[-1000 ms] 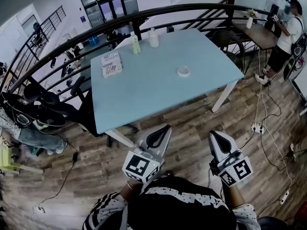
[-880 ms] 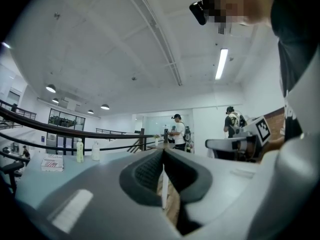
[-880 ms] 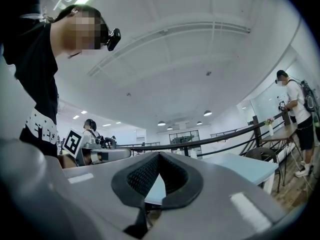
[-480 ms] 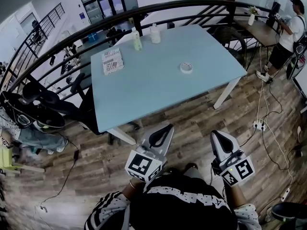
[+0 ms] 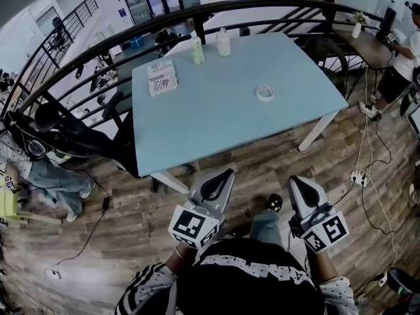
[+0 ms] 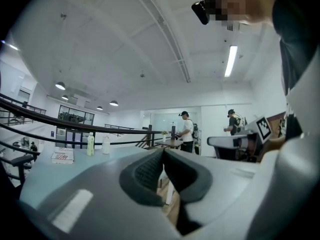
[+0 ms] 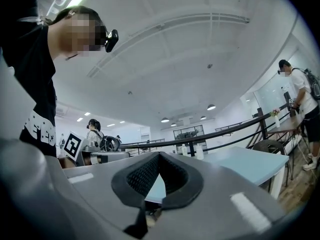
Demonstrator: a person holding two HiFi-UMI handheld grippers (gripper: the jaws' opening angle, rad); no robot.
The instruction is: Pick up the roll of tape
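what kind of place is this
Probably an open-plan office or lab on a mezzanine: a curved black railing overlooks a lower floor, a light blue table stands on wood flooring, and a power strip lies nearby.

Open-plan office mezzanine: curved railing (image 5: pixel 262 4), light-blue table (image 5: pixel 210 123), wood floor (image 5: pixel 131 222), power strip (image 5: pixel 357 176).

Head view: the hands holding left gripper (image 5: pixel 227 173) and right gripper (image 5: pixel 294 181) are mostly hidden behind the grippers themselves and the black shirt (image 5: pixel 256 282). Person (image 5: pixel 405 44) is cut off by the right edge. Print on flat packet (image 5: pixel 162 79) is too small to read, as are the labels on green bottle (image 5: pixel 197 50) and white bottle (image 5: pixel 224 42). Tape roll (image 5: pixel 264 93) is tiny, no detail. Right gripper view: near part of worktop (image 7: pixel 245 165) is hidden behind the gripper body.
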